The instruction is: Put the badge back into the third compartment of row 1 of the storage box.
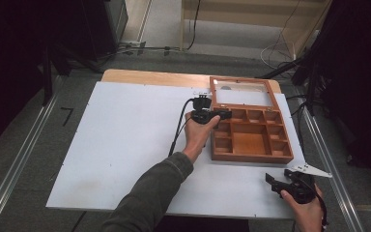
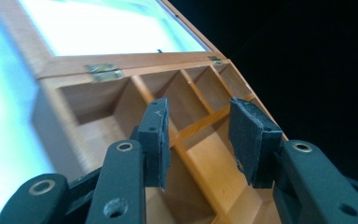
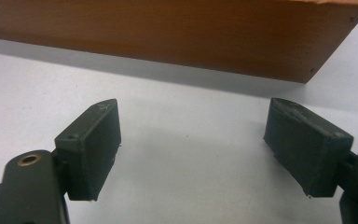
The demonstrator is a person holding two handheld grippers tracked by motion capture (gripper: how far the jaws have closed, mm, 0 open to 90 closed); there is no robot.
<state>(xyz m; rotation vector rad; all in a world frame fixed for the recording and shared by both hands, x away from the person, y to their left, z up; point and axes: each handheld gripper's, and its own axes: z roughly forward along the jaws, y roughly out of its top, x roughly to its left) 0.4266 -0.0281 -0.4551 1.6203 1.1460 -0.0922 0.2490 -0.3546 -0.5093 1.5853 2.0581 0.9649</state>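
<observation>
The wooden box [image 1: 249,134] lies open on the white table [image 1: 125,145], its glass lid [image 1: 241,93] folded back. The left gripper [image 1: 224,115] hangs over the box's left rim, jaws parted with nothing between them. The right gripper [image 1: 276,182] rests just in front of the box, jaws spread wide, empty.

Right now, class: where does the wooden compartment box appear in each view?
High view: wooden box right of centre, lid open, left gripper at its left edge.
Left gripper view: compartments beyond the jaws.
Right gripper view: side wall along the top.
Shared landmark: white tabletop.
</observation>
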